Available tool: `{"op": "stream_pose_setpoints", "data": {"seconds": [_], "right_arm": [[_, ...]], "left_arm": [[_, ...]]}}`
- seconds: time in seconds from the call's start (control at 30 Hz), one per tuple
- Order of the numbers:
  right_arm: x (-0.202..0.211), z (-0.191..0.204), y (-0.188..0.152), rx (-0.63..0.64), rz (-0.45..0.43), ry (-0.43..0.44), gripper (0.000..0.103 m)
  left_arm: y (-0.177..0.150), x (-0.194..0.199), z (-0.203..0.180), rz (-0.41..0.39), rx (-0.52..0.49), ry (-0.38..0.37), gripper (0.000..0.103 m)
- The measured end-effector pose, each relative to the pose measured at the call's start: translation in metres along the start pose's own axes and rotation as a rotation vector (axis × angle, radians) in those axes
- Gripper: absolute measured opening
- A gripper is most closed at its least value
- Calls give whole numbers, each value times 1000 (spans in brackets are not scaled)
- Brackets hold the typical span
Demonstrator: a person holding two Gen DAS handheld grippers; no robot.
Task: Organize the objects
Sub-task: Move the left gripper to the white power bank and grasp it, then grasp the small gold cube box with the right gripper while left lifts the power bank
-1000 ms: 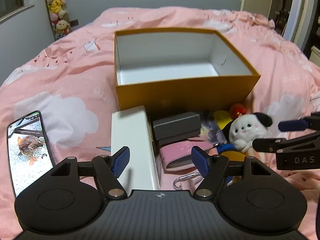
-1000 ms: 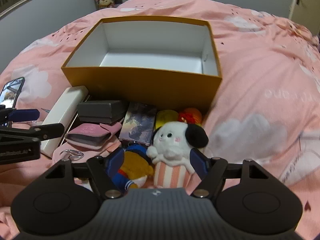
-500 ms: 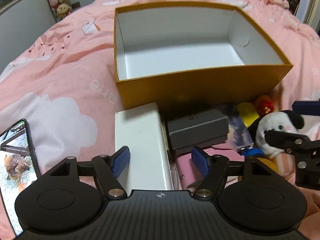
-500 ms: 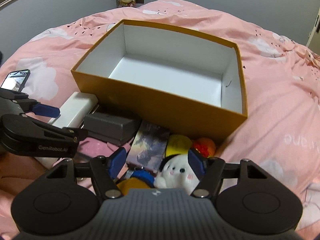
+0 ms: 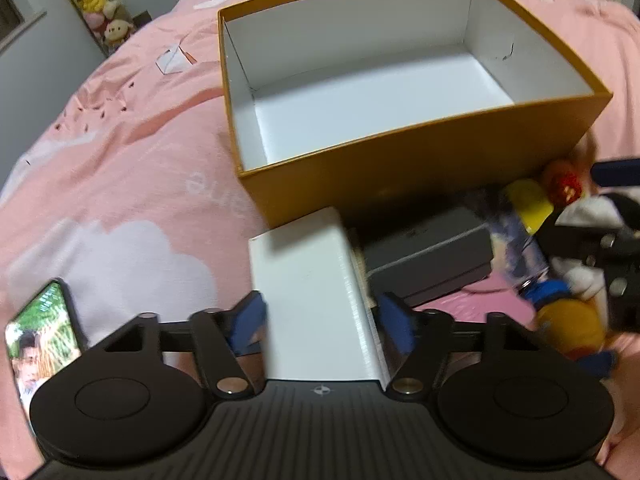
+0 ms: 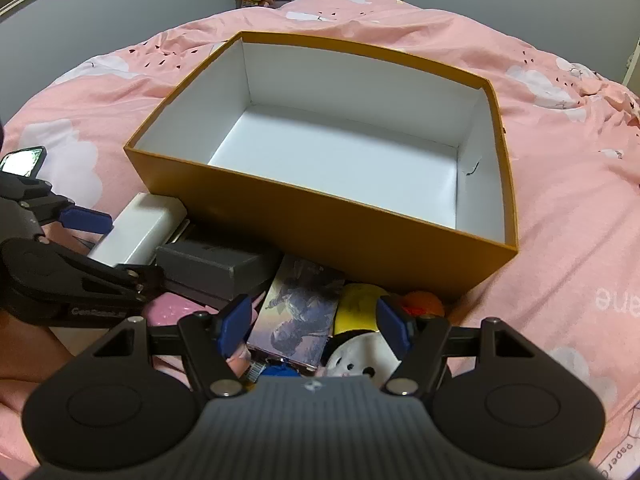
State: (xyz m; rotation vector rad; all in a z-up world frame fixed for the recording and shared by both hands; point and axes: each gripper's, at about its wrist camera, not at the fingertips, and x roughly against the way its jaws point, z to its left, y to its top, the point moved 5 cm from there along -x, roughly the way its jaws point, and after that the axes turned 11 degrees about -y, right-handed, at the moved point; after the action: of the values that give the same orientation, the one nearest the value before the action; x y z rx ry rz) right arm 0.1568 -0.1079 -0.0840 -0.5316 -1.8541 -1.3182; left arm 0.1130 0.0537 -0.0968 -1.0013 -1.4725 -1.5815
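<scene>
An empty orange box with a white inside (image 5: 420,160) (image 6: 320,216) stands on the pink bed. In front of it lie a long white box (image 5: 312,300) (image 6: 140,236), a grey box (image 5: 428,256) (image 6: 216,268), a pink pouch (image 6: 168,312), a picture card (image 6: 300,312), a yellow toy (image 6: 356,312), an orange ball (image 6: 424,304) and a white dog plush (image 6: 360,360). My left gripper (image 5: 322,326) is open, its blue pads on either side of the white box. My right gripper (image 6: 316,324) is open just above the plush and card.
A lit phone (image 5: 40,332) lies on the bedcover at the left. Stuffed toys (image 5: 100,12) hang on the far wall. The pink bedcover (image 6: 580,200) stretches around the box on all sides.
Both grippers have moved forward and down. The left one now straddles the white box; the right one has come over the plush toy. Both stay open.
</scene>
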Motion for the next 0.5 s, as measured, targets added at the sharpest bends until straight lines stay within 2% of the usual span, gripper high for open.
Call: {"op": "stream_pose_setpoints", "data": {"seconds": [0.2,0.37,0.5], "right_arm": [[-4,1,3,-3,0,47,70],[-6,11,8,-9,15,144,54],[-8,27,12,9,18,216,39]], "left_arm": [[0,5,7,5,-2,-44,58],[1,15,13,1,4,-79,50],[2,25,21,-6,21,-96,50]]}}
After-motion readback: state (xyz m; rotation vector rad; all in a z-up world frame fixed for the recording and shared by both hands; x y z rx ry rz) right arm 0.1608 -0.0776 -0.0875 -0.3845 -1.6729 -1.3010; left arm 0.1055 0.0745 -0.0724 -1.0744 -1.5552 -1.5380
